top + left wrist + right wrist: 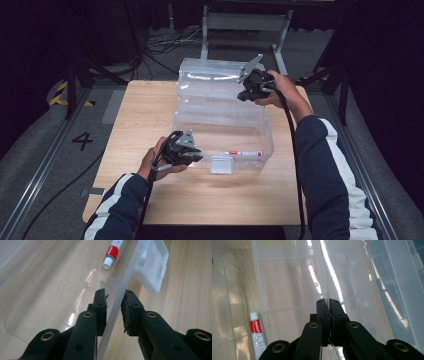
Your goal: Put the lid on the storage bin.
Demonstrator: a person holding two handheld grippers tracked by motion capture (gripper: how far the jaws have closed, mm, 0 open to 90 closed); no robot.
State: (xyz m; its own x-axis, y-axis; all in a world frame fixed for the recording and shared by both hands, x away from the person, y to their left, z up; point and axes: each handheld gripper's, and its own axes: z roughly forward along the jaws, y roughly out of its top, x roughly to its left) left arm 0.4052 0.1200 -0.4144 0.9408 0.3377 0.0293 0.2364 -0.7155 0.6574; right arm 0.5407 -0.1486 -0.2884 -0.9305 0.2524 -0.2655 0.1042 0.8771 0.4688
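Holding a clear plastic storage box (220,125) at the middle of the wooden table (150,115), I work both grippers on it. My left gripper (113,307) straddles the near wall beside the white latch (152,267), jaws narrowly parted, pads seemingly not yet pressing. My right gripper (329,308) is clamped on the thin edge of what looks like the raised lid (215,75) at the far side. For a clean close, I judge the near wall should be steadied first, then the lid lowered squarely. Inside lies a small white tube (258,338) with a red label; its printed characters are too blurred to read.
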